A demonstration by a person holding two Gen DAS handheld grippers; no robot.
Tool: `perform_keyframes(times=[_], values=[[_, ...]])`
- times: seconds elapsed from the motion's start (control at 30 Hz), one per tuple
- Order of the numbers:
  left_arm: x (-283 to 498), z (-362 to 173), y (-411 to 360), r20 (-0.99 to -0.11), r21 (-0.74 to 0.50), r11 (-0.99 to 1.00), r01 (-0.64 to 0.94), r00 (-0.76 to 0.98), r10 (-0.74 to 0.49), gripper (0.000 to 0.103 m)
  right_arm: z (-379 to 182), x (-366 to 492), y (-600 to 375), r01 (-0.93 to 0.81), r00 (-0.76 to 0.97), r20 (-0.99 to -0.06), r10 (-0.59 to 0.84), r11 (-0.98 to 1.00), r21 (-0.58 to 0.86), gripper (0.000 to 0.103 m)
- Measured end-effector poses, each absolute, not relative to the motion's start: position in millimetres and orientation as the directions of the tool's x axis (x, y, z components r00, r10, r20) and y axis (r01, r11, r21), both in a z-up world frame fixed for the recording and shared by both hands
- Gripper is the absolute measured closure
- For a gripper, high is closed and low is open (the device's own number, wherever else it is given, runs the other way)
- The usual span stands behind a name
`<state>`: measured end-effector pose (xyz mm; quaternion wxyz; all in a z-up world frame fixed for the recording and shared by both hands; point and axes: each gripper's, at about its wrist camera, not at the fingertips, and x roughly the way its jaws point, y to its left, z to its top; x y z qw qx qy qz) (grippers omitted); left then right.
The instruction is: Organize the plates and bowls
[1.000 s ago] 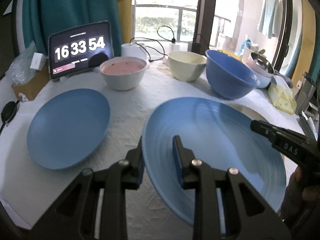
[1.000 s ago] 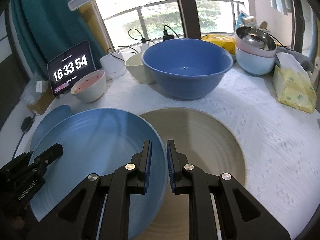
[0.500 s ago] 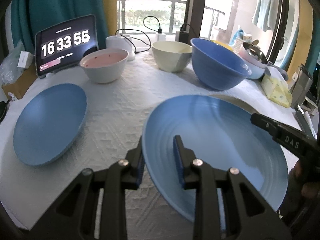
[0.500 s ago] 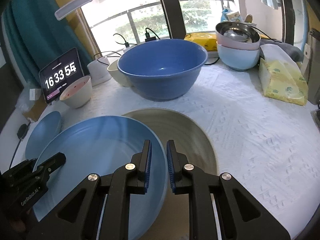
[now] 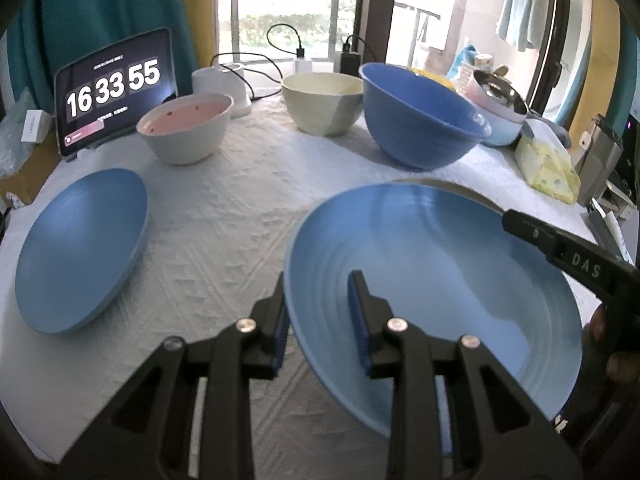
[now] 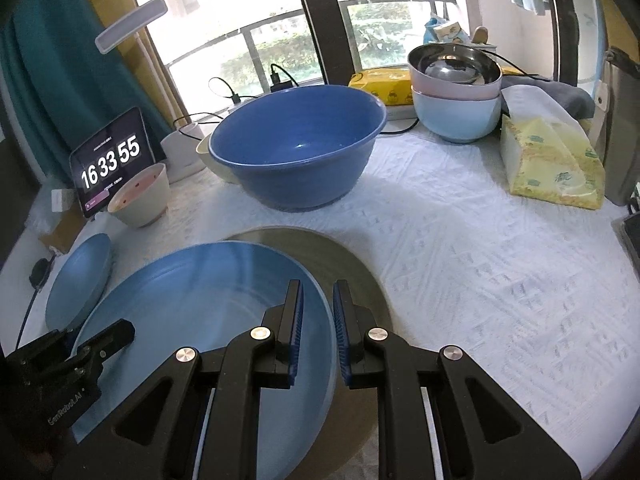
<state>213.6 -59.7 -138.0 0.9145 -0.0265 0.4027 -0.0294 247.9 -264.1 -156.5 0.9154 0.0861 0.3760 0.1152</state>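
Note:
A large light-blue plate (image 5: pixel 440 280) is held over a grey-brown plate (image 6: pixel 340 256) on the white cloth. My left gripper (image 5: pixel 318 312) is shut on the blue plate's left rim. My right gripper (image 6: pixel 318 320) is shut on its right rim (image 6: pixel 320 300), and its finger shows in the left wrist view (image 5: pixel 560 248). A smaller blue plate (image 5: pixel 80 248) lies at the left. A pink-lined white bowl (image 5: pixel 186 128), a cream bowl (image 5: pixel 324 102) and a big blue bowl (image 5: pixel 420 116) stand at the back.
A tablet clock (image 5: pixel 112 88) stands back left, with a white charger and cables behind the bowls. Stacked bowls with a steel one on top (image 6: pixel 456 92) and a yellow tissue pack (image 6: pixel 552 164) stand at the back right.
Both grippers have carried the large blue plate to the right, so it covers more of the grey-brown plate. The small blue plate has slid leftward in the left wrist view.

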Motion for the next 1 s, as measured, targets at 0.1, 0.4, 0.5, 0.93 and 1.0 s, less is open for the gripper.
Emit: perform_keyframes(times=[0.1, 0.4, 0.5, 0.93, 1.0], values=[[217.3, -140.7, -62.5, -0.742, -0.071, 0.997, 0.030, 0.666, -0.073, 0.074, -156.4, 250.1, -266.1, -0.138, 0.698, -0.667, 0.262, 0.962, 0.234, 0.086], [227.2, -145.8, -73.7, -0.758, -0.053, 0.997, 0.050, 0.648, -0.073, 0.073, -155.7, 258.5, -274.1, -0.125, 0.710, -0.660, 0.247, 0.966, 0.227, 0.086], [230.6, -148.4, -78.9, -0.767, -0.046, 0.997, 0.062, 0.637, -0.075, 0.073, -157.6, 261.7, -277.9, -0.115, 0.710, -0.662, 0.239, 0.967, 0.225, 0.086], [236.7, -150.9, -84.2, -0.775, -0.018, 0.998, 0.066, 0.629, -0.056, 0.073, -158.8, 266.6, -278.1, -0.131, 0.706, -0.660, 0.258, 0.963, 0.236, 0.086], [236.4, -151.2, -83.1, -0.778, -0.026, 0.997, 0.066, 0.625, -0.062, 0.073, -158.6, 266.7, -277.7, -0.129, 0.706, -0.660, 0.256, 0.963, 0.236, 0.086]])
